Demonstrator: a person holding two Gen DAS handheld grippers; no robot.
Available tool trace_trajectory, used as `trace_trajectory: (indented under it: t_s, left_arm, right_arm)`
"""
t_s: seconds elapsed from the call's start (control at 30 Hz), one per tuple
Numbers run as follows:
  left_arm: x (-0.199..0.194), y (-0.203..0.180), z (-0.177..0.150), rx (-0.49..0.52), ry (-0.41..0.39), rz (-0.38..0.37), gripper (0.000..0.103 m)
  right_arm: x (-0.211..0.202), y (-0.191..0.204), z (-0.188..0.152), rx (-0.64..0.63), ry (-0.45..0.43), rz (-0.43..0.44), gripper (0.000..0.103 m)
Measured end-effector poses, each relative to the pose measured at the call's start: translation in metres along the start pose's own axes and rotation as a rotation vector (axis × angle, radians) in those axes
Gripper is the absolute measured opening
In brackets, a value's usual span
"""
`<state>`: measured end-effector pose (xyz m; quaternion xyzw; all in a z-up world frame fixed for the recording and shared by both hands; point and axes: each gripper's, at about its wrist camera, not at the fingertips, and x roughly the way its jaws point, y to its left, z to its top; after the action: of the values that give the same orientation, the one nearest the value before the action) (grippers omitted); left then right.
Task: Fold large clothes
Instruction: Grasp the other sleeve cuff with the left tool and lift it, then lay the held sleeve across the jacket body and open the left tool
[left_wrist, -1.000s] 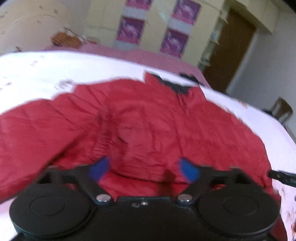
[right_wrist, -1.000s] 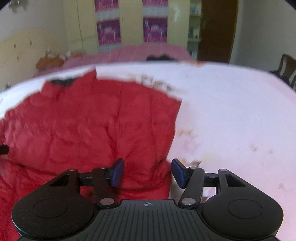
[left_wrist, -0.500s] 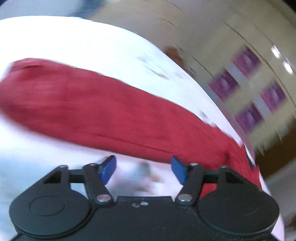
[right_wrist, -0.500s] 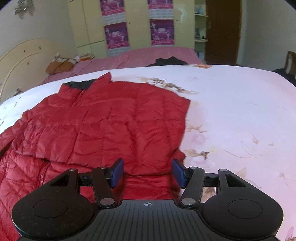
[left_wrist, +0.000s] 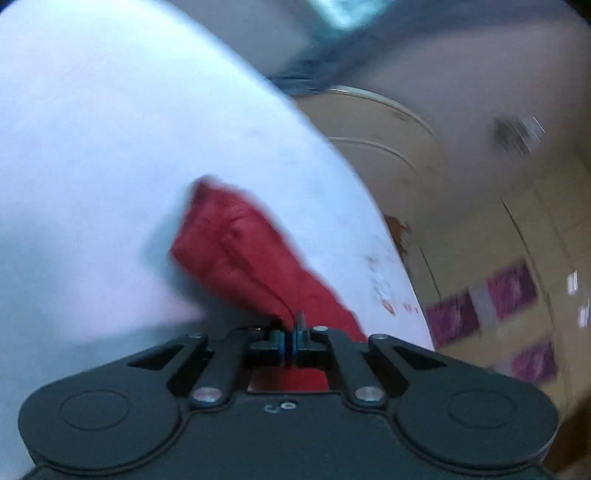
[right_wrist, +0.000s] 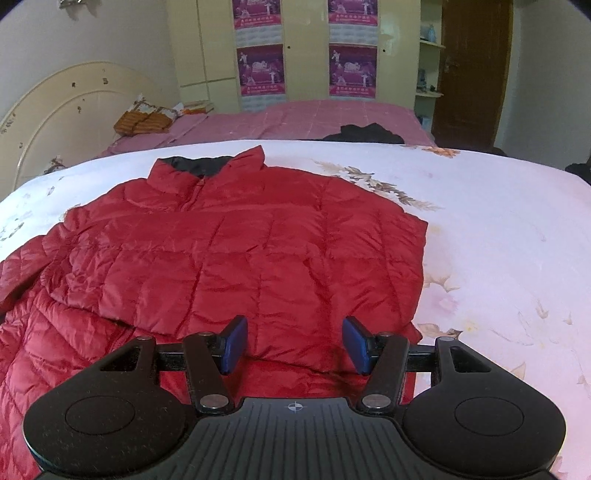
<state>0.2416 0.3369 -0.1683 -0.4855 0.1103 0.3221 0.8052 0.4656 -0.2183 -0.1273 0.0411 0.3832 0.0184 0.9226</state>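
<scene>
A red quilted puffer jacket (right_wrist: 236, 258) with a dark-lined collar lies on the white floral bedspread (right_wrist: 498, 240), its right side folded over the body. My right gripper (right_wrist: 294, 345) is open and empty, just above the jacket's near hem. In the blurred left wrist view, my left gripper (left_wrist: 289, 341) is shut on the jacket's red left sleeve (left_wrist: 236, 251), which stretches away from the pads toward its cuff over the white sheet (left_wrist: 92, 166).
A second bed with a pink cover (right_wrist: 295, 118) stands behind, with a dark garment (right_wrist: 365, 133) and orange pillows (right_wrist: 144, 120) on it. A cream headboard (right_wrist: 55, 122) is at the left. Wardrobes with purple posters (right_wrist: 306, 70) and a brown door (right_wrist: 472, 70) are at the back.
My left gripper swung left from the jacket's body to the sleeve and shut on it. My right gripper stayed open and drew back; its view steadied.
</scene>
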Motion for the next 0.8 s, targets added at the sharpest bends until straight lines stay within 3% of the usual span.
trace_trajectory:
  t_s: [0.13, 0.3, 0.57, 0.8]
  left_arm:
    - [-0.001, -0.06, -0.011, 0.207, 0.001, -0.102, 0.003]
    - [0.019, -0.138, -0.053, 0.423, 0.131, -0.235, 0.003]
    - [0.052, -0.242, -0.169, 0.719, 0.4, -0.381, 0.003]
    - [0.057, -0.283, -0.257, 0.952, 0.572, -0.469, 0.003]
  right_arm:
    - [0.002, -0.004, 0.007, 0.022, -0.012, -0.018, 0.056]
    - [0.005, -0.008, 0.012, 0.07, -0.025, -0.025, 0.056]
    - [-0.002, -0.018, 0.015, 0.142, -0.051, -0.021, 0.056]
    - [-0.016, -0.046, 0.011, 0.226, -0.072, -0.041, 0.056]
